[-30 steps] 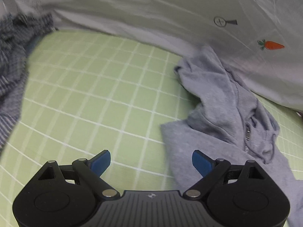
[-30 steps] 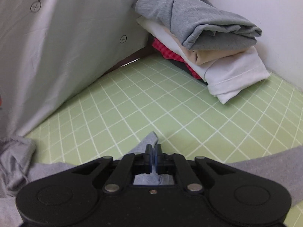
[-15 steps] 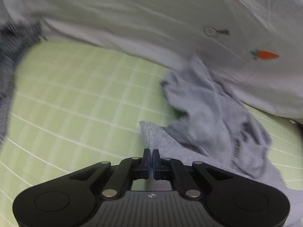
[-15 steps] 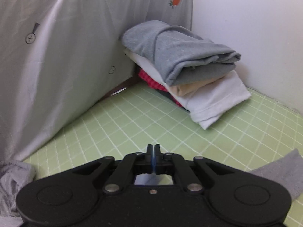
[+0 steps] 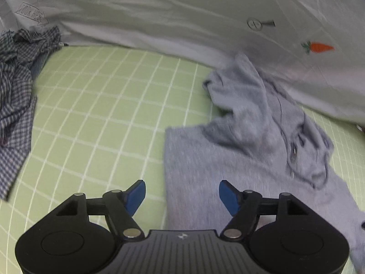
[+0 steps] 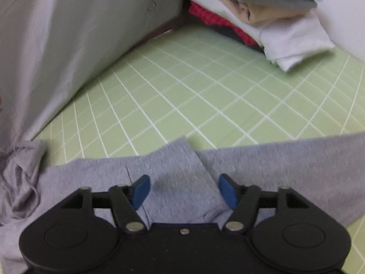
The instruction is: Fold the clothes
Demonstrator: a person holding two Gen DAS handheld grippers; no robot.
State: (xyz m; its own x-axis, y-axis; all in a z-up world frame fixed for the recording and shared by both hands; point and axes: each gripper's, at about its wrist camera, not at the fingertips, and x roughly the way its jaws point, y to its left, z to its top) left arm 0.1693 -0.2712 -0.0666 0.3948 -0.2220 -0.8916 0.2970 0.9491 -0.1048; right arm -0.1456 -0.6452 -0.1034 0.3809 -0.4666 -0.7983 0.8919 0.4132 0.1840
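A light grey zip hoodie (image 5: 228, 159) lies on the green grid mat, its flat hem toward me and its hood and zipper bunched at the far right. My left gripper (image 5: 182, 194) is open and empty, its blue pads just above the hoodie's left edge. In the right wrist view the same hoodie (image 6: 273, 166) lies flat across the near mat with a folded flap in the middle. My right gripper (image 6: 183, 190) is open and empty, hovering over that flap.
A white sheet backdrop (image 5: 182, 18) with a carrot print stands along the far side. A crumpled blue checked shirt (image 5: 16, 86) lies at the left. A stack of folded clothes (image 6: 262, 6) sits in the far right corner on the green mat (image 6: 205, 91).
Both grippers were shut on the hoodie half a second ago and have let go and opened. The hoodie now lies flat on the mat.
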